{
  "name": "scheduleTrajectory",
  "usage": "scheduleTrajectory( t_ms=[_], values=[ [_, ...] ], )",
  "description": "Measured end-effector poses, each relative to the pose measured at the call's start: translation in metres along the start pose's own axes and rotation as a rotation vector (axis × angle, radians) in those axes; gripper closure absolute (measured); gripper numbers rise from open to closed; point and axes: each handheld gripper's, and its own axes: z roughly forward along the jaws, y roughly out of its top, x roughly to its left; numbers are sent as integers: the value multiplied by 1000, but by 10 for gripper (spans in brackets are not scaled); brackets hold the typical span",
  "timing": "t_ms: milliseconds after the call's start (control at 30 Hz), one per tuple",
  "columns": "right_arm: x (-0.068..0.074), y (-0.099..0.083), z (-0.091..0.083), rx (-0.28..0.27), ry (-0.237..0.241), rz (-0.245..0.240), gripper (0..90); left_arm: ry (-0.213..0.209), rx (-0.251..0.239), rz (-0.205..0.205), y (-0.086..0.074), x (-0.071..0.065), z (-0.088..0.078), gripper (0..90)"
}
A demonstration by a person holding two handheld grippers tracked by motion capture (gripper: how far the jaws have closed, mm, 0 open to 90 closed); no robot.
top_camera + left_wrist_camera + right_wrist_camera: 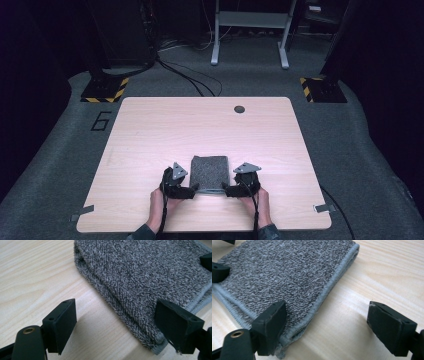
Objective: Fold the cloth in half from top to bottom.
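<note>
At the bench's near edge, a folded grey towel is flanked by the left gripper and right gripper, jaws spread wide and empty at its near corners. Soft and light, it is judged best pinched by its stitched hem.

Digit "6" marked on grey floor left of table.
</note>
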Motion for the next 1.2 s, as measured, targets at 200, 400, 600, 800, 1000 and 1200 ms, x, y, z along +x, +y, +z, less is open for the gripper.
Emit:
scheduleTrajectory(
  t_ms=[200, 400, 600, 800, 1000, 1200],
  values=[
    [-3, 2, 2, 4, 13, 6, 144, -14, -9, -29, 0, 3, 1, 157],
    [-4, 0, -8, -32, 29, 20, 129, -26, -51, -47, -1, 10, -13, 137],
    [-17, -8, -37, -86, 1, 33, 113, 19, -71, -94, -13, 34, -36, 91],
    [-50, -34, -61, -58, -128, 54, 96, 105, -40, -155, -33, 68, -55, 75],
    [-83, -59, -72, -20, -198, 123, 82, 194, -10, -235, -62, 104, -68, 49],
    [-94, -64, -69, 2, -212, 162, 50, 225, 33, -232, -70, 112, -65, 1]
  ],
)
